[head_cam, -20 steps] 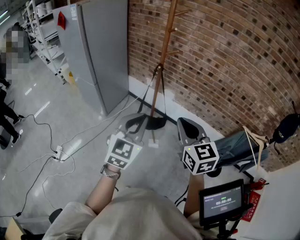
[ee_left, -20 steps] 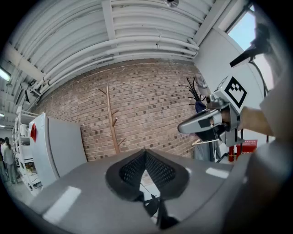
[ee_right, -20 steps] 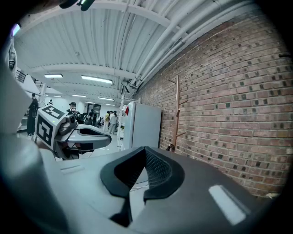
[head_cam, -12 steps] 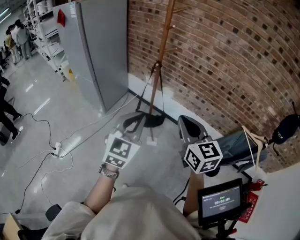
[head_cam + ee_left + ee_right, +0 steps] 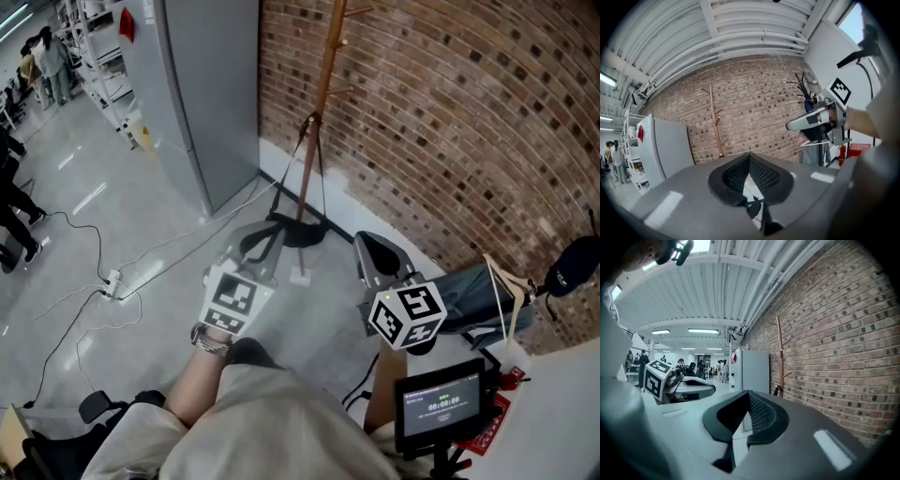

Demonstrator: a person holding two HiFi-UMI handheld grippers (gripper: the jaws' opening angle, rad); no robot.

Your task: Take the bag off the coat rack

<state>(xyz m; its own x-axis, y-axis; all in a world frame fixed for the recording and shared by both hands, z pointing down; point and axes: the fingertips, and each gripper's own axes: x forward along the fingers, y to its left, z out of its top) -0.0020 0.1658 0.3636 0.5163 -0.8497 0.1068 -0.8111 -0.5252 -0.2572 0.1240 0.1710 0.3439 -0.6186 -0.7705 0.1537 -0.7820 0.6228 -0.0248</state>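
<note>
Nothing of the task is looking done yet: the bag (image 5: 302, 232) is hanging by its long straps (image 5: 292, 169) from a peg on the coat rack (image 5: 323, 84), its dark body dangling low near the rack's foot by the brick wall (image 5: 450, 112). The left gripper (image 5: 262, 242) is pointing toward it, well short, with the bag at about one o'clock; the right gripper (image 5: 367, 246) is hovering at the bag's four o'clock. Both are showing jaws pressed together on nothing. Reaching, gripping a strap and lifting it off are all remaining.
</note>
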